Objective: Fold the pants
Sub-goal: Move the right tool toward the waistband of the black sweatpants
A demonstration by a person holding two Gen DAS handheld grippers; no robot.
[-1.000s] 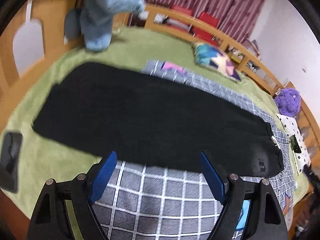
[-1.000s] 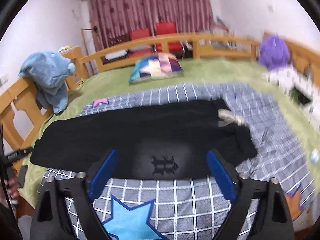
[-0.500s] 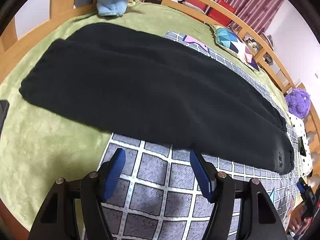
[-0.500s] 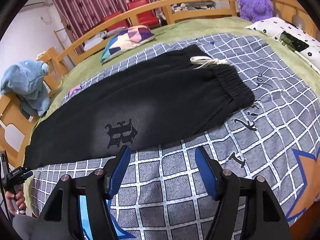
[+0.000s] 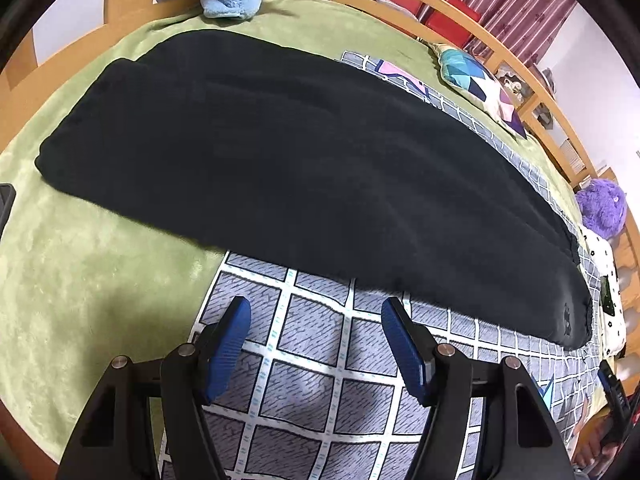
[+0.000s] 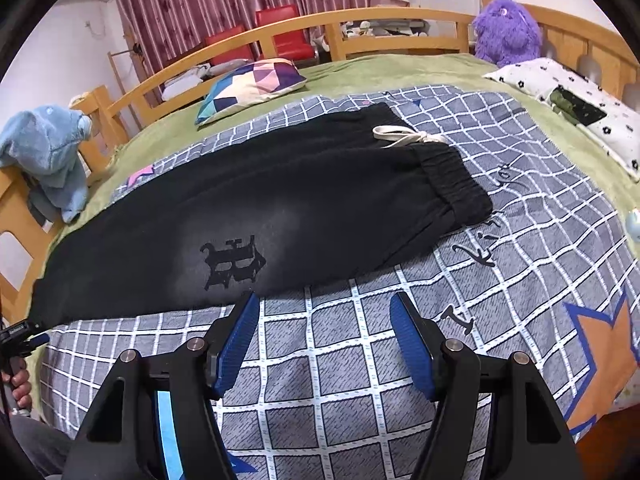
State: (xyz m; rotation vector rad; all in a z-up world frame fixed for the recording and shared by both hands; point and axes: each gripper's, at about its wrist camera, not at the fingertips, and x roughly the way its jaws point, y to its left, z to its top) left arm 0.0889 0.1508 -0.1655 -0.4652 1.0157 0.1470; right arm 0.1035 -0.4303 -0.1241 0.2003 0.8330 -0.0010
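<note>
**Both jaws spread just short of the pants' near edge**

My left gripper [image 5: 316,316] and right gripper [image 6: 324,308] hang over the checked quilt [image 5: 304,364] with jaws spread and nothing between the blue ribbed pads. Both pairs have just been narrowing a little and remain apart. The black pants [image 6: 280,200] lie stretched long across the bed, already doubled leg on leg. The cuffs are far to the left on the green blanket [image 5: 100,280], and the elastic waistband [image 6: 456,184] is to the right on the quilt. The near long edge of the pants runs just beyond my pads in both views.

What worries me, as I judge it:
- The cloth looks thick, soft and fleecy. If I pinch shallow, I may take only the top layer, and the doubled legs would peel apart on the lift.
- The quilt is soft too. If I dig low, I could catch it together with the pants.
- My two grips sit well apart along a long, limp garment. If I lift unevenly, the fold would skew.
- The cream drawstring [image 6: 404,138] lies loose at the waist. It could drag or end up tucked crookedly.

The gothic print [image 6: 232,262] sits on a faded patch near my right jaws.
</note>
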